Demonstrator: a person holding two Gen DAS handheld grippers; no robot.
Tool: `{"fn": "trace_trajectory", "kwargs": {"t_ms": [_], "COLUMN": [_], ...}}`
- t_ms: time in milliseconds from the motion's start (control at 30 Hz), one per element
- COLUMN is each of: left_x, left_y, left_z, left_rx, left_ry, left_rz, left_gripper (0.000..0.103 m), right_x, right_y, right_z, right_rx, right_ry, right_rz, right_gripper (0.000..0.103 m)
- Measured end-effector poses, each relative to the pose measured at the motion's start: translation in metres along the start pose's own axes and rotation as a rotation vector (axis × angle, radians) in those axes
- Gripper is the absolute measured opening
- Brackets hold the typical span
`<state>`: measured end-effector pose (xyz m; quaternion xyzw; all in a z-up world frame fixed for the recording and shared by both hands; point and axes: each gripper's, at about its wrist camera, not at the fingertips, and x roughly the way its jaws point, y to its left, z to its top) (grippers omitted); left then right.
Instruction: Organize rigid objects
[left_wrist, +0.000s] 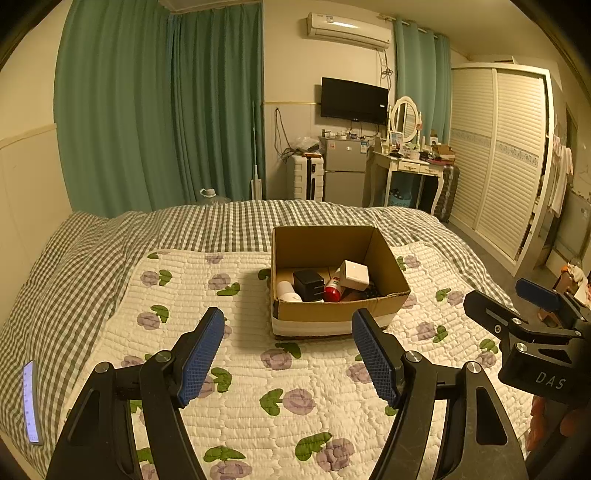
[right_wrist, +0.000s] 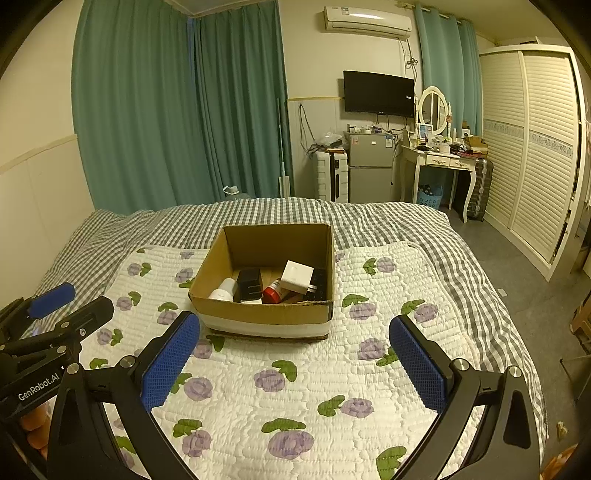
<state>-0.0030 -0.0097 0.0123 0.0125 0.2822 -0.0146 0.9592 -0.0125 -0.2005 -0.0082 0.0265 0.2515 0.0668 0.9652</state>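
An open cardboard box (left_wrist: 332, 314) (right_wrist: 258, 314) sits on the floral quilt on the bed. Inside lie a white cube (left_wrist: 354, 275) (right_wrist: 296, 277), a black charger (left_wrist: 308, 285) (right_wrist: 248, 283), a red-capped bottle (left_wrist: 332, 291) (right_wrist: 273, 292) and a white bottle (left_wrist: 288, 291) (right_wrist: 222, 291). My left gripper (left_wrist: 288, 354) is open and empty, held above the quilt in front of the box. My right gripper (right_wrist: 295, 362) is open and empty, also in front of the box. Each gripper shows at the edge of the other's view (left_wrist: 517, 314) (right_wrist: 55, 314).
A lit phone (left_wrist: 30, 402) lies at the bed's left edge. Green curtains (left_wrist: 159, 110), a small fridge (left_wrist: 343, 170), a dressing table (left_wrist: 410, 166) and a white wardrobe (left_wrist: 498, 155) stand beyond the bed. The floor (right_wrist: 517, 277) runs along the right side.
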Motion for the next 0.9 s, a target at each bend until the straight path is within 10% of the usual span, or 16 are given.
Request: {"fn": "trace_trajectory", "kwargs": {"t_ms": [900], "left_x": [-0.0014], "left_y": [-0.0022], "left_z": [-0.0091], "left_rx": [0.004], "left_ry": [-0.007], "left_rz": [0.007], "left_gripper": [0.074], "right_x": [0.0031], "right_y": [0.0007], "right_z": [-0.0041], "right_rx": [0.011], "right_ry": [0.014], "right_rz": [0.001], "right_gripper": [0.103]}}
